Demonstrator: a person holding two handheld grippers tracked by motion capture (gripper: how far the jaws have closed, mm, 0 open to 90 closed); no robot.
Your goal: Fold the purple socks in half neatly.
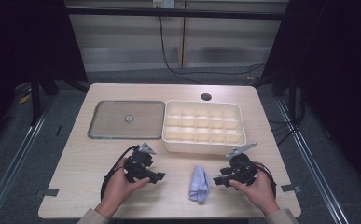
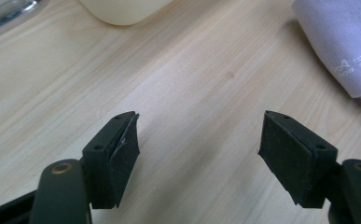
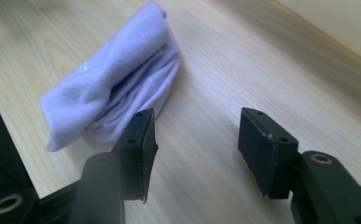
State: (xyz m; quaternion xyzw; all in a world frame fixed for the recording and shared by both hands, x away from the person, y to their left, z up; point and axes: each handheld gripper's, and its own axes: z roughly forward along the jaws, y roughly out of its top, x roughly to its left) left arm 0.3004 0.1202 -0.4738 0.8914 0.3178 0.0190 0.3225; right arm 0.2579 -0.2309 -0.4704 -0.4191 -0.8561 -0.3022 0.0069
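I held my left gripper (image 1: pixel 158 176) low over the table (image 1: pixel 75 172), my hand (image 1: pixel 117 189) wrapped around its body from below, the jaws pointing right toward the cloth (image 1: pixel 199 183). In the left gripper view its jaws (image 2: pixel 199 156) stood wide apart with only bare wood between them, gripping nothing.

My right gripper (image 1: pixel 217 179) mirrored it on the other side, my right hand (image 1: pixel 257 189) cupped behind it and the jaws pointing left at the cloth. In the right gripper view those jaws (image 3: pixel 197 151) stood partly apart, also holding nothing, and the cloth (image 3: pixel 113 93) lay just beyond and beside one jaw; I could not tell whether it touched.

The cloth was pale lilac, folded into a soft roll, lying on the table between the two grippers, near the front edge. Its long axis ran roughly front to back, tilted a little, and its near end was bunched and wider.

Behind the cloth sat a white tray (image 1: pixel 169 140) of small compartments, and a flat grey lid (image 1: pixel 103 119) lay just left of that.
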